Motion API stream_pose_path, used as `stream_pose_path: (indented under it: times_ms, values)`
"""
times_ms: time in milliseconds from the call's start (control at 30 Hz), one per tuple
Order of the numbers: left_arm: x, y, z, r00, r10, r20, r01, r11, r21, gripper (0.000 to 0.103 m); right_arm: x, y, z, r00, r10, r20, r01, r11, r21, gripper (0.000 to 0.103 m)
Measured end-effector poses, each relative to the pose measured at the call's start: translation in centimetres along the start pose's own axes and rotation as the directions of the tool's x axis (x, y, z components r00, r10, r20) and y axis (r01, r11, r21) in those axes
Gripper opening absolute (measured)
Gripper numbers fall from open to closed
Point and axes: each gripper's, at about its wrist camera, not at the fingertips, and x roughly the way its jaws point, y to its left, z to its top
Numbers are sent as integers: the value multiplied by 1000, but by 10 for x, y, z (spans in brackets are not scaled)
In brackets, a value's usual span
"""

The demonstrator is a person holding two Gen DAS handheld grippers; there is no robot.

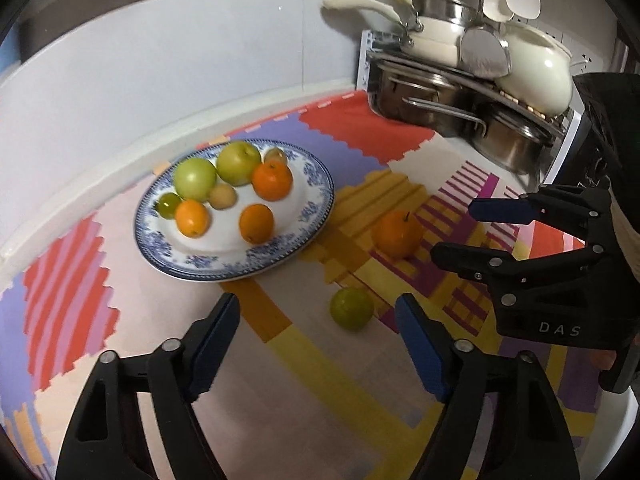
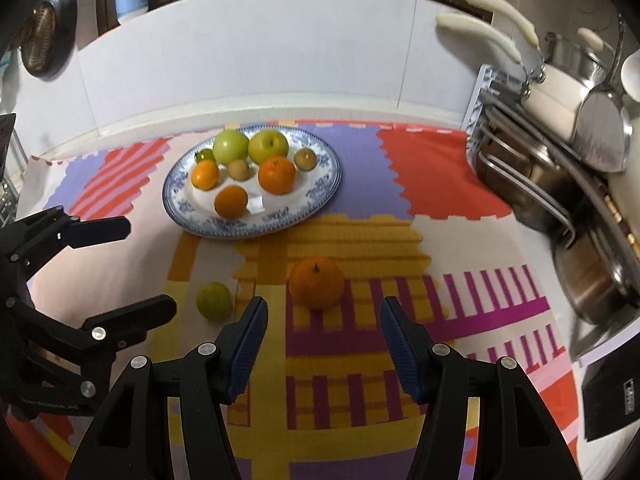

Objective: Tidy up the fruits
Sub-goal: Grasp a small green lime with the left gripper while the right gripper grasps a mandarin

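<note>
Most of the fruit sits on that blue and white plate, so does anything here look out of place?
Yes. Two fruits lie loose on the colourful patterned mat instead of on the blue-and-white patterned plate: a round orange with a dark stem and a small round green fruit to its left. Nothing looks spilled or damaged.

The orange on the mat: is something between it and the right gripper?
Nothing visible. The orange lies alone on the mat, straight ahead of the open right gripper; the green fruit lies off to the side.
</note>
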Motion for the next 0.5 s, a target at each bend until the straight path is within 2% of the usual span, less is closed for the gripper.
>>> stream_pose_path:
  times_ms: [233, 500]
  values:
    - [28, -2, -3, 997, -26, -66, 26, 1000, -3, 61, 22, -7, -1, 999, 21, -36, -20, 999, 39, 58]
    - [40, -6, -2, 994, -64, -85, 64, 998, 7, 46, 42, -5, 5, 996, 60, -63, -55, 996, 70, 50]
